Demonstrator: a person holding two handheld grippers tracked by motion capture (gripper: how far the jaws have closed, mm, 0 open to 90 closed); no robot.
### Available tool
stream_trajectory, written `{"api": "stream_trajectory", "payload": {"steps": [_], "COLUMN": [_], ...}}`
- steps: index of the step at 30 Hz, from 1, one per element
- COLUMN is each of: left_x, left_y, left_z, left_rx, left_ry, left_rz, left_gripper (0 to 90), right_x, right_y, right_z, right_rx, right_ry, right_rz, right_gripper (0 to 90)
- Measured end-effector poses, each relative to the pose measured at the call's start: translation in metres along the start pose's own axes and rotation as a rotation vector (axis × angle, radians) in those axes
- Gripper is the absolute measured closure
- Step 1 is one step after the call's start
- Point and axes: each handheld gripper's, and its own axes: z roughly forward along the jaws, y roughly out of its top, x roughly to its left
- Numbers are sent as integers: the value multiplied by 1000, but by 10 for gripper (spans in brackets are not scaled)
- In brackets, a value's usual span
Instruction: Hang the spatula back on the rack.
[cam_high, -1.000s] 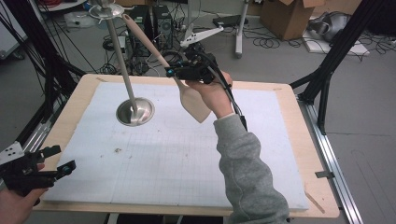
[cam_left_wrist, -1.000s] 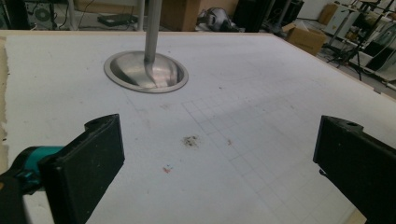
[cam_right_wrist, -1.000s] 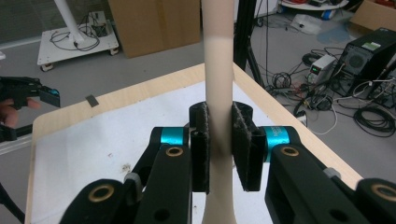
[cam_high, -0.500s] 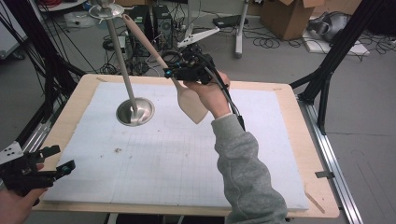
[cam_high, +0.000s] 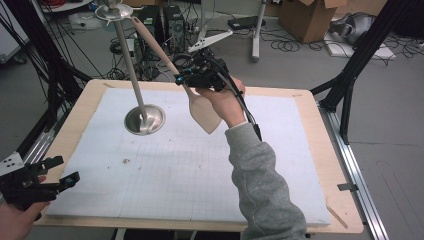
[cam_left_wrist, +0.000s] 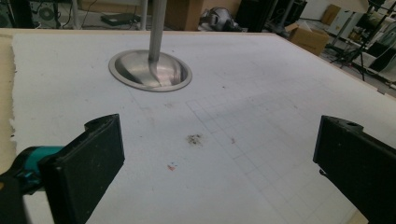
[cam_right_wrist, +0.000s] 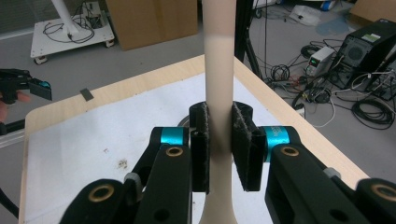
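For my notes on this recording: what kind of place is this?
Probably a robotics lab or workshop: a wooden table framed by black struts, loose cables and a computer tower on the floor, and cardboard boxes.

Matt pale wooden spatula (cam_high: 202, 111); shiny brushed-metal stand (cam_high: 144, 119); matt white gridded mat (cam_high: 200, 170), lightly stained, on a smooth light-wood tabletop (cam_high: 330, 165)

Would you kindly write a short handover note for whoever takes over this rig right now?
Right gripper: shut on the wooden spatula at its handle, held in the air above the white mat, blade down, just right of the metal stand.
Left gripper: open, holding nothing, at the table's near left corner.
Done: spatula picked up.
Left: probably hanging or setting it at the stand; its top hook is bare.
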Motion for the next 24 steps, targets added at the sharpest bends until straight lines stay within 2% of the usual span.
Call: {"api": "stream_trajectory", "payload": {"steps": [9,24], "left_x": [0,1], "left_y": [-1,-2], "left_z": [1,1], "left_rx": [4,10], "left_ry": [3,4], "left_rz": [0,-1], "left_gripper": [23,23], "right_x": [-1,-5], "right_y": [-1,-2], "right_z": [-2,2], "right_rx": [-3,7], "right_ry": [-12,-6], "right_rz": [5,12], "right_gripper": [787,787]}}
